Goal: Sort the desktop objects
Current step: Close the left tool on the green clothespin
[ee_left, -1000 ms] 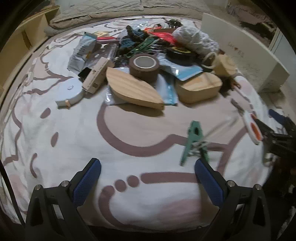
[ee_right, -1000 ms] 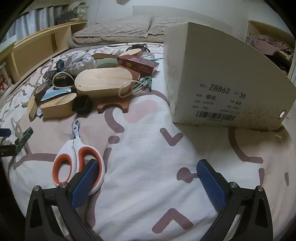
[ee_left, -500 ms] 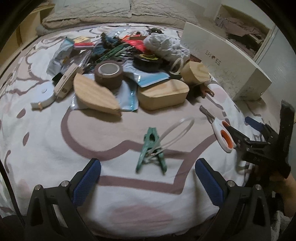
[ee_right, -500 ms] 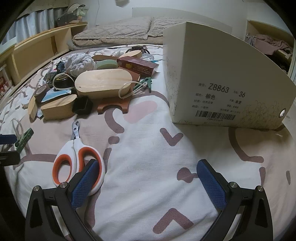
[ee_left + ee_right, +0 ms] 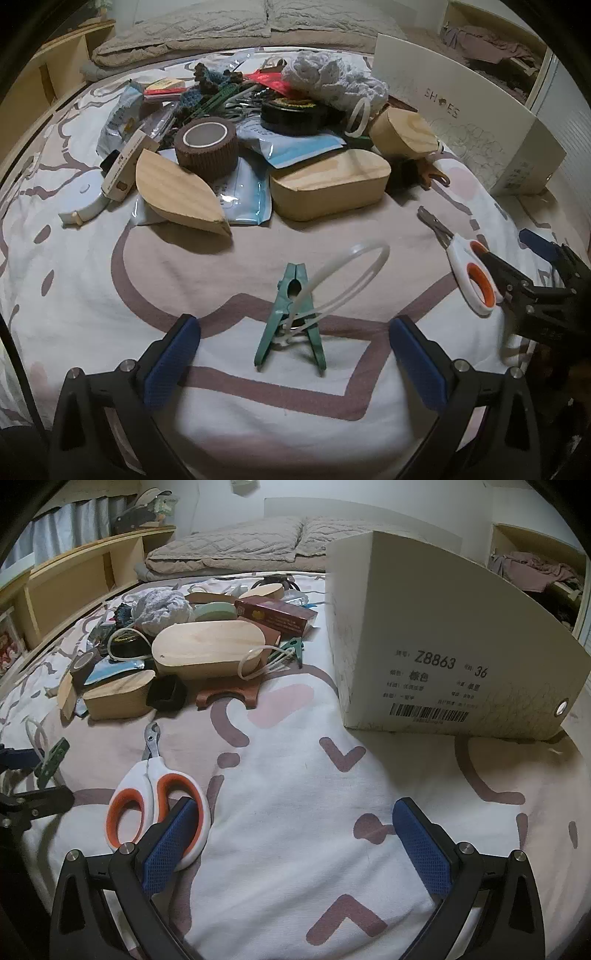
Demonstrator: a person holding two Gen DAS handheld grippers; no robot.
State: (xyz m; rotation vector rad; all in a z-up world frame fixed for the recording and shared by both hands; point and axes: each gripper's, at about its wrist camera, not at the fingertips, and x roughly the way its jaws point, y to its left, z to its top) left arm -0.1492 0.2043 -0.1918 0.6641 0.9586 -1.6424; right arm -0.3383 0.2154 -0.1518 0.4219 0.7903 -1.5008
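Your right gripper [image 5: 295, 843] sits wide open over the patterned bedspread [image 5: 295, 794], nothing between its blue pads.

The white-and-orange clippers [image 5: 155, 797] lie flat by your left finger [image 5: 168, 843], whose pad covers part of one handle loop. Ahead to your right stands the cream shoe box [image 5: 443, 638], its label side printed Z8863 and 36 facing you. Ahead to your left is the heap: a long oval wooden box [image 5: 207, 650], a smaller wooden box [image 5: 118, 694], a black ring-shaped item [image 5: 166, 694] and a maroon carton [image 5: 277, 614]. At the left edge, a green clothespin [image 5: 51, 760] lies beside the other gripper's finger.
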